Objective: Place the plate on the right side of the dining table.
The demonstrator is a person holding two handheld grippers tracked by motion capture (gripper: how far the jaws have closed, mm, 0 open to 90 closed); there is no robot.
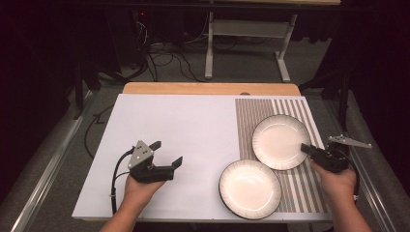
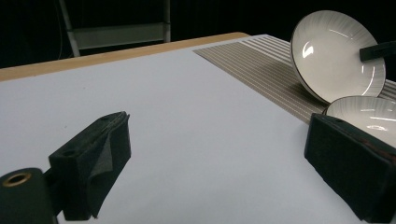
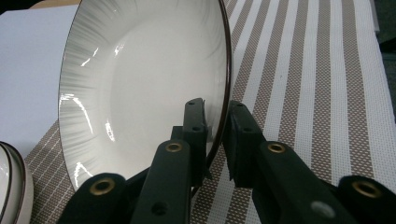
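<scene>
The right gripper (image 3: 215,135) pinches the rim of the tilted far plate (image 1: 280,141) over the striped mat (image 1: 300,186), beside the near plate (image 1: 250,187), while the left gripper (image 1: 167,153) hovers open-jawed and empty above the white sheet (image 1: 183,125).

Rt gripper view: tilted plate (image 3: 144,88) cut off at top edge, its lower rim hidden behind the right gripper (image 3: 215,123) arms; whether the pads actually press the rim can't be told, outer pad looks slightly apart. Second plate (image 3: 11,182), left of the tilted plate, cut by left and bottom edges, just a sliver of rim. Left gripper view: second plate (image 2: 369,116), below the tilted plate (image 2: 336,56), partly hidden behind one pad (image 2: 350,163) of the left gripper (image 2: 219,168) and cut at the rt edge. High view: tilted plate (image 1: 280,141) covers part of the striped mat (image 1: 295,188); forearms cut off at bottom edge
</scene>
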